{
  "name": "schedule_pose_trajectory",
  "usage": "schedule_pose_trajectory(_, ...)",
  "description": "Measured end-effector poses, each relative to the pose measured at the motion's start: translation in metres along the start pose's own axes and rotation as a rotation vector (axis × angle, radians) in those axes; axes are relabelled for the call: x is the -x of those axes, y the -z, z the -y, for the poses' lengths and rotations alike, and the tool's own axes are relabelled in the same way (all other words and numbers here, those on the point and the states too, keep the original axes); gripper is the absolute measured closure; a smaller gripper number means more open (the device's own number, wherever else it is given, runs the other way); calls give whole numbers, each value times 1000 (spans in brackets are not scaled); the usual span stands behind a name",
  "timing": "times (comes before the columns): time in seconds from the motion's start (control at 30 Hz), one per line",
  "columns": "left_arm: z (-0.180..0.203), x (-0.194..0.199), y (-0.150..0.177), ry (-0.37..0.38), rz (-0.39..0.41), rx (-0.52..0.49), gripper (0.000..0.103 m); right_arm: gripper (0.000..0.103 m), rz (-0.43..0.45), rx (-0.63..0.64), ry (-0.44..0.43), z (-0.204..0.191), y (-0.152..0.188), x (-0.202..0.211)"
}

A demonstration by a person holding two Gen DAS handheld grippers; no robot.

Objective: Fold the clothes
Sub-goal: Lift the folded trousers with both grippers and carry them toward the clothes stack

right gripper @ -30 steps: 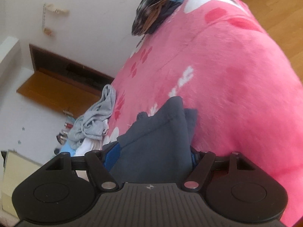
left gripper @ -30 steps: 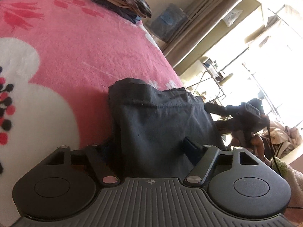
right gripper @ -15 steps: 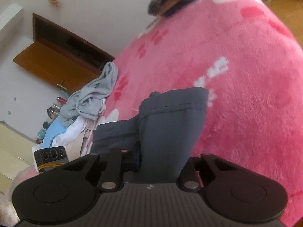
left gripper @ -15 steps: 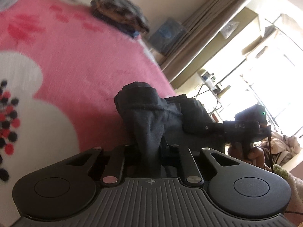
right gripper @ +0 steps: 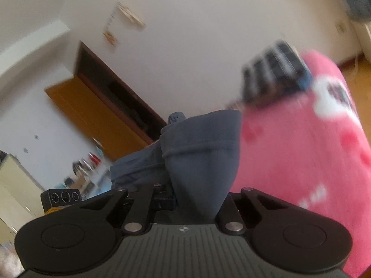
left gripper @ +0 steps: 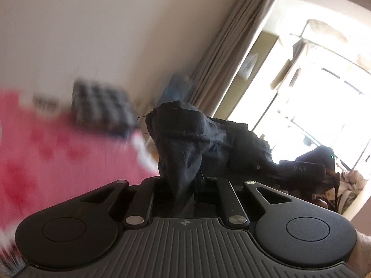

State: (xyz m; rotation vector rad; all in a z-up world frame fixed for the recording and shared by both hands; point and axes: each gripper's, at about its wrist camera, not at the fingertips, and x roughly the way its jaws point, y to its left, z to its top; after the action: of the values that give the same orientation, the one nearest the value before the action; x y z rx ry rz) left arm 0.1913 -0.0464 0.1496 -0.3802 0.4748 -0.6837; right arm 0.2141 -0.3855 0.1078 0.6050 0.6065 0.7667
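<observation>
Both of your grippers have just closed on the dark garment (left gripper: 185, 143): your left gripper (left gripper: 185, 183) pinches one bunched hem corner, your right gripper (right gripper: 197, 199) pinches another fold of it (right gripper: 204, 162). You hold the cloth raised above the pink bed cover (right gripper: 301, 162), with a blurred checked pile (left gripper: 99, 108) lying far back by the wall

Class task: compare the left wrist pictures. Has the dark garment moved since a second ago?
Yes. The dark garment, then lying on the pink blanket, is now lifted: it hangs from the shut left tongs in front of the curtain.
</observation>
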Motion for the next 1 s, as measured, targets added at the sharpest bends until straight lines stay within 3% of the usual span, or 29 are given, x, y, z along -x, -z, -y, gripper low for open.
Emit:
schedule_pose_trajectory(0.3,118,85,-199,59,197,-186,93,90,210,214,-1,-192,-171,65)
schedule_pose_trajectory(0.4,140,101,-244,105,235,-240,93,90,264,313,39,-257,-212,84)
schedule_pose_trajectory(0.57,141,86,-289,230,216,-330,93,91,330,406,163,-317,-247,98)
schedule_pose_trajectory(0.67,125,65,-308,291,194,-353,93,91,353,400,228,-324,-260,92)
schedule_pose_trajectory(0.77,95,35,-320,303,170,-315,93,91,364,374,277,-313,-274,72)
schedule_pose_trajectory(1.0,30,-44,-320,209,112,-237,93,91,353,283,323,-237,-301,-8)
